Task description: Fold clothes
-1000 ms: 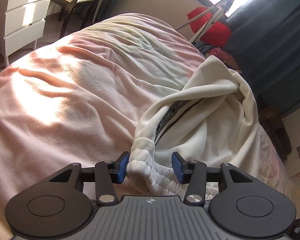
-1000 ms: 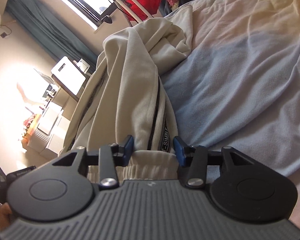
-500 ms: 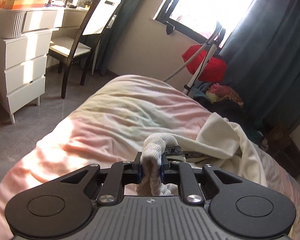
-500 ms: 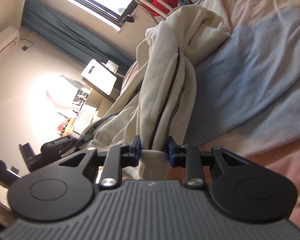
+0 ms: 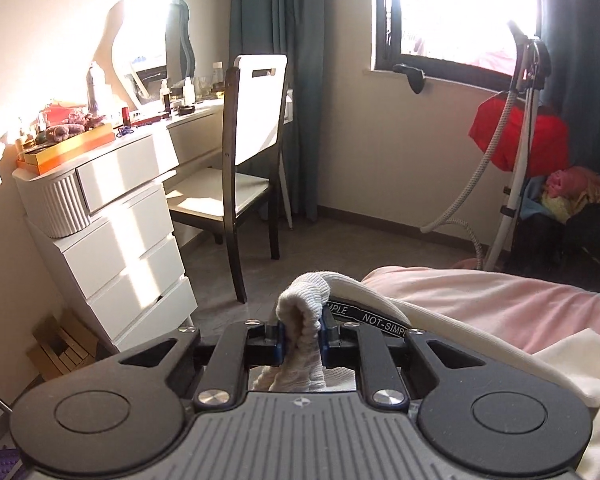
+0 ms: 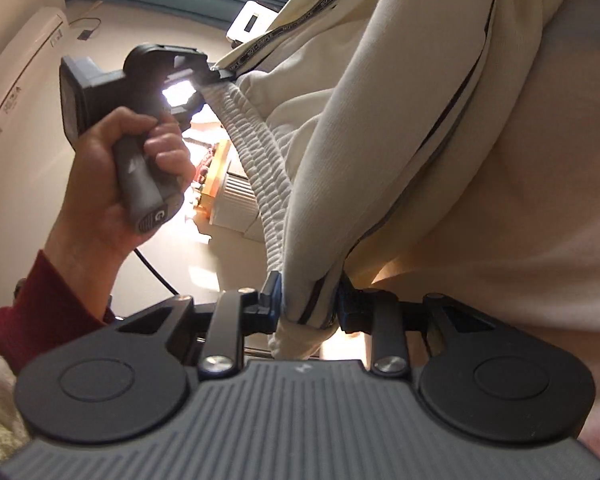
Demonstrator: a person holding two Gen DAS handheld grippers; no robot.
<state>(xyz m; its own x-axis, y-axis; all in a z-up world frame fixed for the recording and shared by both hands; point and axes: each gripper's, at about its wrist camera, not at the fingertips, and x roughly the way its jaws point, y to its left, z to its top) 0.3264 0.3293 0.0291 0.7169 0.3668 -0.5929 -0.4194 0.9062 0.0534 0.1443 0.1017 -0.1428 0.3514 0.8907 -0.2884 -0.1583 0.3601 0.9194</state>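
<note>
A sunlit bedroom frames the scene: a bed (image 5: 500, 300) with a pink cover lies below a bright window (image 5: 460, 8) hung with dark teal curtains.

The cream trousers (image 6: 380, 120) are lifted off the bed and stretched between the two tongs, with some cloth trailing onto the cover at the right of the left wrist view. A black tape printed with white letters, partly reading "NOT-SIMPLE", runs along the side seam.

The left tongs (image 5: 302, 338) are narrowed on the ribbed elastic waistband (image 5: 304, 312), which bulges up in a fold between the blue pads. In the right wrist view the same tool appears held by the person's left hand (image 6: 132, 172), a dark red sleeve (image 6: 40, 312) at the wrist, and the waistband runs taut from it down towards the camera.

The right tongs (image 6: 306, 304) are also narrowed, clamping a bunch of trouser cloth beside the waistband, with the legs hanging past them.

Beyond the bed stand a white drawer unit (image 5: 112, 232) cluttered with bottles and an orange tray, a mirror above it, and a dark-framed chair (image 5: 244, 168) with a white back. By the window a garment steamer (image 5: 516, 152) stands beside a red cloth (image 5: 540, 140) and a heap of coloured clothes.
</note>
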